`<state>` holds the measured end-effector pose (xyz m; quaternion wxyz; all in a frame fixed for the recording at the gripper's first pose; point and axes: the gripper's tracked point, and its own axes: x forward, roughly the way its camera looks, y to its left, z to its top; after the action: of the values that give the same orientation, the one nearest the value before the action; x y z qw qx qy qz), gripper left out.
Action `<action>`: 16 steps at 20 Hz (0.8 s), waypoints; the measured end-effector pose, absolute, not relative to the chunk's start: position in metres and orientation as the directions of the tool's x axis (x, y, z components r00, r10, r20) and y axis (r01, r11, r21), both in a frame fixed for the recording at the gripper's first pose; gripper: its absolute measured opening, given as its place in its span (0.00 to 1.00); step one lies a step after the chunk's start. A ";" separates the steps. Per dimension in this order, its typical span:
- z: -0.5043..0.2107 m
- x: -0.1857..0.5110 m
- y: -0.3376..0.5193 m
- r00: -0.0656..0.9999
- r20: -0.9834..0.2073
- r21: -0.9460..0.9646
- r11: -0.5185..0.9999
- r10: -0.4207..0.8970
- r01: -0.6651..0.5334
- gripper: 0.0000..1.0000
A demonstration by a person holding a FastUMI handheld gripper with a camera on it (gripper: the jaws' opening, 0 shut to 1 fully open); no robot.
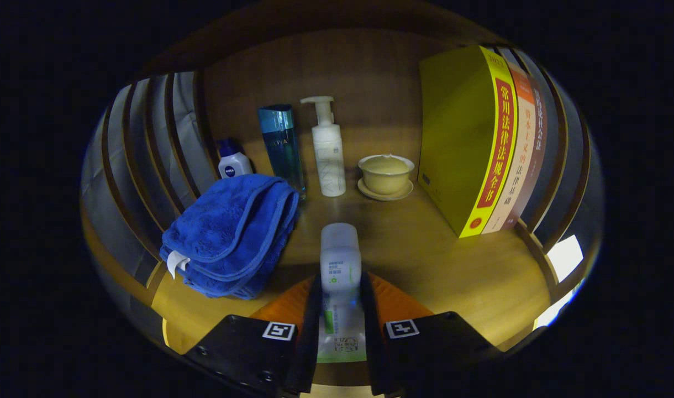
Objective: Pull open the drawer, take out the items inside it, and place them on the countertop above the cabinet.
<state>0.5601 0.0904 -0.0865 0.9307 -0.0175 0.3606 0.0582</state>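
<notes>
My gripper point(340, 287) is shut on a small white bottle point(340, 257) with a green-and-white label; both fingers press its sides and its capped end sticks out ahead of them. The bottle hangs low over the wooden countertop point(425, 260). A folded blue towel point(232, 235) lies on the countertop just left of the fingers.
Beyond the bottle, along the back wall, stand a small white bottle with a blue cap point(233, 160), a tall blue bottle point(282, 146), a white pump bottle point(328, 149) and a cream lidded cup on a saucer point(385, 176). Upright books point(480, 138) stand at the right. Slatted side walls close both sides.
</notes>
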 end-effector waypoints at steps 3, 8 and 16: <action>-0.086 0.567 0.091 0.754 -0.650 -0.005 0.992 0.092 -0.125 0.46; -0.093 0.562 0.094 0.767 -0.637 -0.079 0.983 0.078 -0.166 0.58; -0.087 0.558 0.092 0.788 -0.604 0.013 0.990 0.120 -0.141 1.00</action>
<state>0.5579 0.0919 -0.0872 0.9453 -0.0161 0.3184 0.0689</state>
